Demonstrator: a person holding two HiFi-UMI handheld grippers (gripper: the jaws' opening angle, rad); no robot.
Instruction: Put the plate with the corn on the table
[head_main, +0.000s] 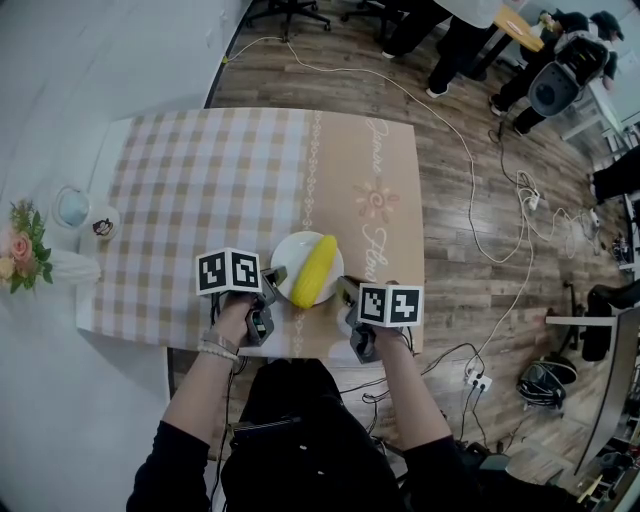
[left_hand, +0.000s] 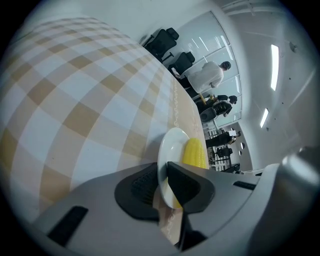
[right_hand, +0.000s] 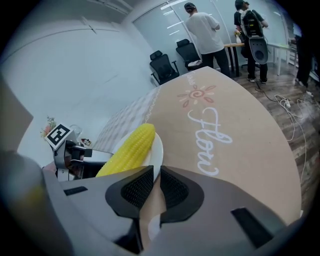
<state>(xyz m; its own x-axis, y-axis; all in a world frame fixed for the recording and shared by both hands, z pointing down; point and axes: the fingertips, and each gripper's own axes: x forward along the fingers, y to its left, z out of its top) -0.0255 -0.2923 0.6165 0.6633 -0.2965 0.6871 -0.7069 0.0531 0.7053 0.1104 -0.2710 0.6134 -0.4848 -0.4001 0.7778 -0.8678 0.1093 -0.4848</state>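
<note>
A white plate (head_main: 288, 252) with a yellow corn cob (head_main: 314, 270) rests on the table near its front edge, where the checked cloth meets the tan runner. My left gripper (head_main: 274, 279) is at the plate's left rim. In the left gripper view the plate (left_hand: 170, 145) rim lies between the jaws of the left gripper (left_hand: 162, 187), which stand a little apart from it, with the corn (left_hand: 194, 152) beyond. My right gripper (head_main: 346, 291) is at the plate's right rim. In the right gripper view the right gripper (right_hand: 157, 187) is shut on the plate (right_hand: 158, 148) edge, beside the corn (right_hand: 127, 150).
A flower vase (head_main: 28, 255), a blue cup (head_main: 72, 206) and a small mug (head_main: 102, 223) stand at the table's left edge. Cables (head_main: 500, 235) and a power strip (head_main: 478, 379) lie on the wooden floor to the right. People and office chairs are at the far end.
</note>
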